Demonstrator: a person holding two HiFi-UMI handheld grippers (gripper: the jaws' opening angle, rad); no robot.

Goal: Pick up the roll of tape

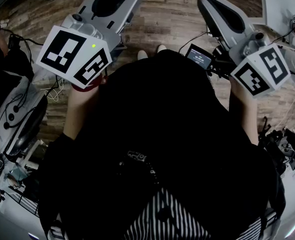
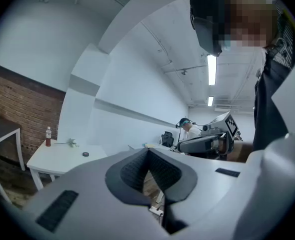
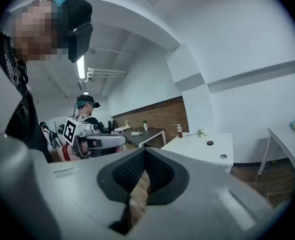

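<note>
Roll of tape: can't confirm it. Only a small dark round item point(image 3: 209, 143) on the far white table point(image 3: 195, 151), well apart from both grippers. Left gripper point(image 2: 148, 151) and right gripper point(image 3: 146, 151): jaws closed, nothing between.

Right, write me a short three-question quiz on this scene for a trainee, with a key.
1. True or false: the right gripper is clamped on a thing.
2. The bottle stands on: A) the white table; B) a shelf; C) a chair.
3. Fill in: in the head view, the floor is made of ___ planks.

Key: 1 false, its jaws are together with nothing between them; 2 A; 3 wood.
</note>
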